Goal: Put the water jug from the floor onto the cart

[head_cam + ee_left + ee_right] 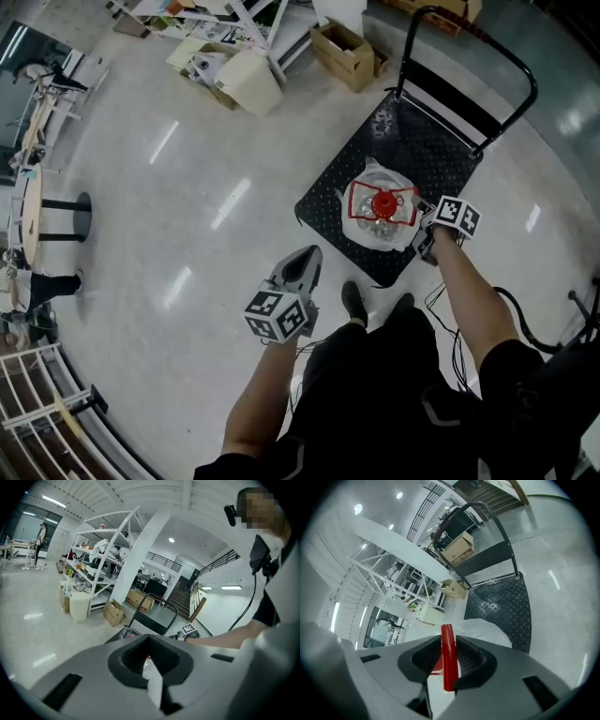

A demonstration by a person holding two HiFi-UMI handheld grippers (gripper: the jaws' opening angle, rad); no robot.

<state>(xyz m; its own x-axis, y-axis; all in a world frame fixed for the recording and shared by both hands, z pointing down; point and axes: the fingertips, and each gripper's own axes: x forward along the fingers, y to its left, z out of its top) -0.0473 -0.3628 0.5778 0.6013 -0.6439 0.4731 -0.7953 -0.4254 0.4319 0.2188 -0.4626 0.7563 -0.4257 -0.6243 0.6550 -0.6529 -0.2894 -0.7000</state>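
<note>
already your right gripper was clamped on the red handle of the water jug at the cart; your left gripper was closed, empty. the next move likely called for settling it, then letting go.

right gripper clamped, arm outstretched; left gripper closed, empty, pointing forward.

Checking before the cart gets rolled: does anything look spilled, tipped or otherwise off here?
Nothing stands out. The water jug is upright over the cart, its red handle in the right gripper; no spill shows.
</note>
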